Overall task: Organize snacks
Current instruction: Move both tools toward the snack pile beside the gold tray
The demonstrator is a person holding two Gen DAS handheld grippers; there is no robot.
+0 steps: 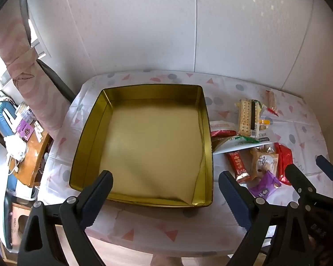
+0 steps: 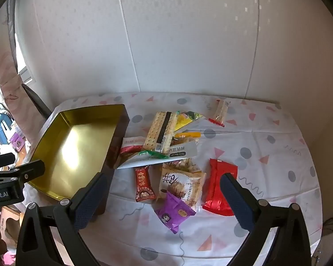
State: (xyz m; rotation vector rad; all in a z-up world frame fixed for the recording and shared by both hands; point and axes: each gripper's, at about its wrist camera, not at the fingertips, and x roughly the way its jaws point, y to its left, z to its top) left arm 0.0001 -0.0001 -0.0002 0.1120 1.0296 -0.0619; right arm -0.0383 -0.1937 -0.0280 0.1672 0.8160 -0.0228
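Both tools (image 1: 165, 178) (image 2: 164, 182) wide open, empty.

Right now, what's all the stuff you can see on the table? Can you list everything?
Tin box: one, gold inside, empty, left side of the table.
Tablecloth: one, white with pink triangles and grey dots, covering the table.
Cracker pack: one, pale, top of the snack pile.
Red packet: one, shiny, right of the pile.
Purple packet: one, nearest the camera.
Small clear packet: one, alone, far side.
Left gripper: open, over the tin.
Right gripper: open, over the snacks.
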